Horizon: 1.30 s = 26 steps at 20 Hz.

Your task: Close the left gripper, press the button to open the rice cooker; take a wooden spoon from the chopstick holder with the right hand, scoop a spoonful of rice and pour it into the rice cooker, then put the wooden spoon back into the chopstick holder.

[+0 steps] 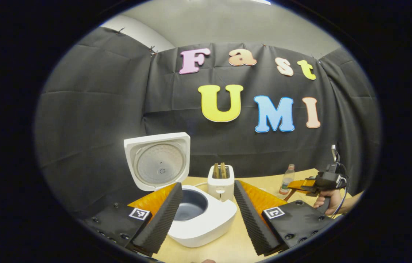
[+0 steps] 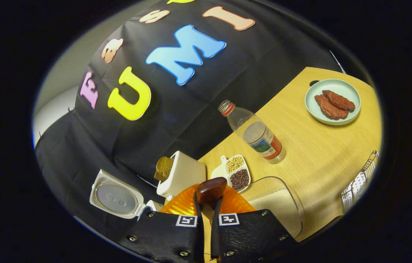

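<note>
The white rice cooker (image 1: 206, 226) stands open, its lid (image 1: 158, 160) upright and the grey inner pot (image 1: 191, 204) bare. My left gripper (image 1: 207, 186) is open, with its fingers on either side of the cooker's front and touching nothing. Farther right, a hand (image 1: 331, 202) holds my right gripper (image 1: 315, 184) above the table. In the right gripper view, my right gripper (image 2: 207, 200) is shut on the wooden spoon (image 2: 211, 190), whose dark bowl sticks out past the fingertips. Just beyond it sits a clear container of white rice (image 2: 275, 202). The cooker's lid (image 2: 116, 199) shows low on the left.
A white toaster (image 1: 220, 180) with bread stands behind the cooker. On the wooden table (image 2: 315, 153) are a plastic bottle (image 2: 258, 137), a small two-part dish of beans (image 2: 237, 171), a green plate of meat (image 2: 332, 101) and a wire holder (image 2: 359, 182) at the right edge.
</note>
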Tool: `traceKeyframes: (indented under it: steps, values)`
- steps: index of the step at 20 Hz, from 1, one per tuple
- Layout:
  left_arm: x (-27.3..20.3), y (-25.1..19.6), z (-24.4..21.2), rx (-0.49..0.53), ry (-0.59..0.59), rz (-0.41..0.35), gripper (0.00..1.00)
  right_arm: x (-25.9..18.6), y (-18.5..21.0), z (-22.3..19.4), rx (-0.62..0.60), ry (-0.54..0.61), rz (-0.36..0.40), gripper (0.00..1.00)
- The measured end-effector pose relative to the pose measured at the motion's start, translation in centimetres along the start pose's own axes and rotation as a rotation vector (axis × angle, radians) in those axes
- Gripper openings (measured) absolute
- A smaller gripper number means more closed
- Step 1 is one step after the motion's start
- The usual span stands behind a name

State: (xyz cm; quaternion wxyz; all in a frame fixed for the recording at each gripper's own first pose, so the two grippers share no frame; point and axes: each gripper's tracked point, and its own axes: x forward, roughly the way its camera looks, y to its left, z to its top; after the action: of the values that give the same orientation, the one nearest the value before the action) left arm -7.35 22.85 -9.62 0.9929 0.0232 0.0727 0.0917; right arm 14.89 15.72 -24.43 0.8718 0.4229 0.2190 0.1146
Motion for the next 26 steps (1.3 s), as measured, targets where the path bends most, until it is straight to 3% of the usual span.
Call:
traceKeyframes:
  steps: [4,10,17,26]
  values:
    - [0.6,-1.4,0.6,0.008,-0.012,-0.034,0.97,-2.6,0.6,4.8,0.199,-0.089,0.058,0.07]
    - [1.0,-4.6,0.9,0.002,-0.031,-0.132,0.99,-5.6,4.2,8.4,0.255,-0.142,0.157,0.07]
    - [0.7,-3.9,0.3,0.007,-0.030,-0.136,0.97,-5.6,8.8,8.1,0.331,-0.116,0.244,0.07]
    - [-0.8,-0.6,0.4,-0.030,-0.067,-0.137,0.99,-2.8,15.5,5.7,0.336,-0.050,0.322,0.07]
